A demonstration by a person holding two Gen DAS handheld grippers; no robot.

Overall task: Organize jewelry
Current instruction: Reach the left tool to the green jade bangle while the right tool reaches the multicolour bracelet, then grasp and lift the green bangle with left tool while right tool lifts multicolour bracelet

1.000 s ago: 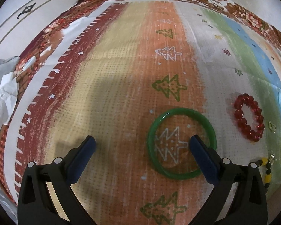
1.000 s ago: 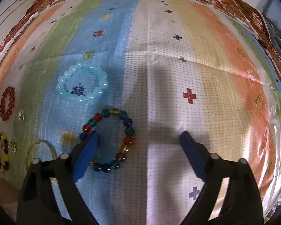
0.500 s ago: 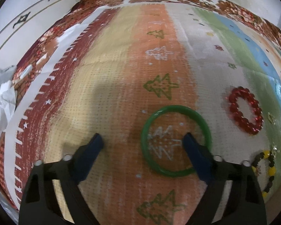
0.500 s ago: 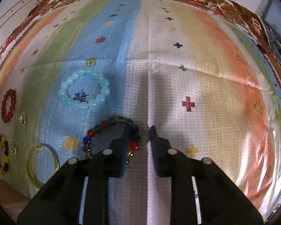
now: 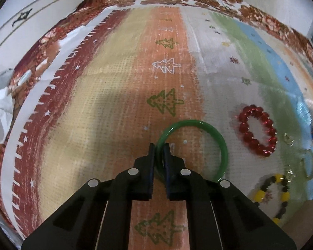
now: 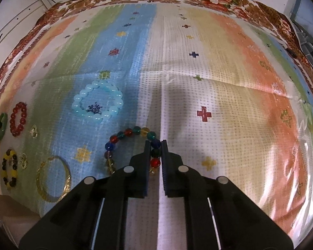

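Observation:
In the left wrist view a green bangle lies on the striped cloth. My left gripper is shut on the bangle's near-left rim, one finger inside the ring and one outside. In the right wrist view a bracelet of mixed coloured beads rests on the blue and white stripes. My right gripper is closing on its right side, with beads pinched between the pads. A red bead bracelet lies just right of the bangle.
A pale blue bead bracelet lies beyond the coloured one. A gold bangle, a yellow and black bracelet and small gold charms sit near the front edge. A brown box corner shows there. White paper lies off the cloth's left.
Both grippers went from wide open to closed. The left one closed on the green bangle's rim, the right one on the coloured bead bracelet. Neither hand travelled much.

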